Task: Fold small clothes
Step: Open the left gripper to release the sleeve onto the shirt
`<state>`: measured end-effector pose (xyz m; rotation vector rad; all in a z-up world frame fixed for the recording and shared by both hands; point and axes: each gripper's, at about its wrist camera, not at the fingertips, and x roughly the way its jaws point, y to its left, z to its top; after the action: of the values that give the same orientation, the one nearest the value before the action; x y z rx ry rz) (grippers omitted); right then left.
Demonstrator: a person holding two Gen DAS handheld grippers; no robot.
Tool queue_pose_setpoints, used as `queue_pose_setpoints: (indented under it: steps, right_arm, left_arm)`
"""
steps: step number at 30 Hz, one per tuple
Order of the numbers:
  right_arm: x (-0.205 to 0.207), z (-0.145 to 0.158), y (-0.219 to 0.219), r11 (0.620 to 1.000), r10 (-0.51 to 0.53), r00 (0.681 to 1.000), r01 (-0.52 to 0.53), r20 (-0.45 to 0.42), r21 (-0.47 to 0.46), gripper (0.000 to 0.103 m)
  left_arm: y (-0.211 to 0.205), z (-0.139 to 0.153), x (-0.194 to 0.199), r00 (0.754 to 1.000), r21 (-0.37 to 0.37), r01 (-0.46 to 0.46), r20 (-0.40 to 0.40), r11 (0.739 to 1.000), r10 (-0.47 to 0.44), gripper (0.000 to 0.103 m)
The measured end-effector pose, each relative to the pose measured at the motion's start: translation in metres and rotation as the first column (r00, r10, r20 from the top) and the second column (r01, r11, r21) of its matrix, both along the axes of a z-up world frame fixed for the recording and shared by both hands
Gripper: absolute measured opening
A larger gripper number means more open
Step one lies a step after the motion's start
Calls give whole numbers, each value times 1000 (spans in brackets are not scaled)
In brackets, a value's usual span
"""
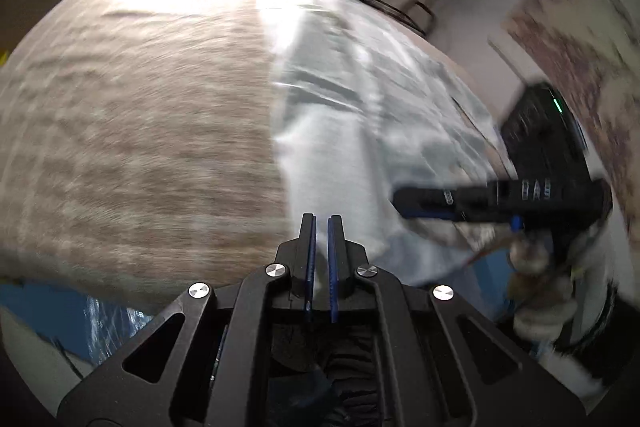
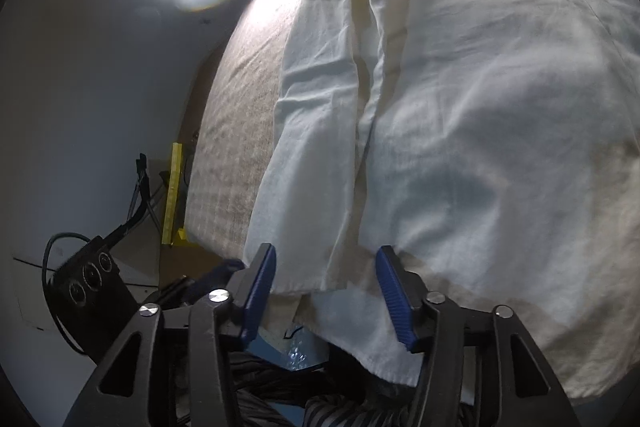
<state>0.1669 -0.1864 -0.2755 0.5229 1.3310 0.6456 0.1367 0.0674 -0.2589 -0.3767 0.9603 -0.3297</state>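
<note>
A tabletop [image 2: 224, 131] covered in a beige, faintly checked woven cloth is carrying the work, its near edge running along the bottom of both wrist views. A pale white garment [image 2: 460, 115] is lying spread directly on that cloth, taking up the right part of the surface and leaving the left part bare. The garment's lower hem is hanging slightly over the tabletop's near edge.
</note>
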Motion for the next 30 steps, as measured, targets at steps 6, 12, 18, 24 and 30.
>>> queue_pose_setpoints:
  steps: [6,12,18,24,30]
  right_arm:
    - [1,0,18,999,38,999,-38,23,-34,0]
    - [-3,22,8,998,42,995,-38,88,-43,0]
    - [-7,19,1,994,54,993,-43,104,-100,0]
    - [-15,34,11,981,119,977,-89,174,-170,4]
    - [-15,51,6,983,123,946,-75,298,-168,20]
  left_arm:
    - [15,-25,14,989,-123,-99,-123,987,84,43]
    - [-27,-13,5,998,90,30,-57,996,-25,10]
    - [-40,-9,-11,998,242,67,-19,968,-64,10]
    - [-36,24,-18,994,289,9,100,957,-40,10]
    - [-48,16,7,993,237,33,104,971,-59,10]
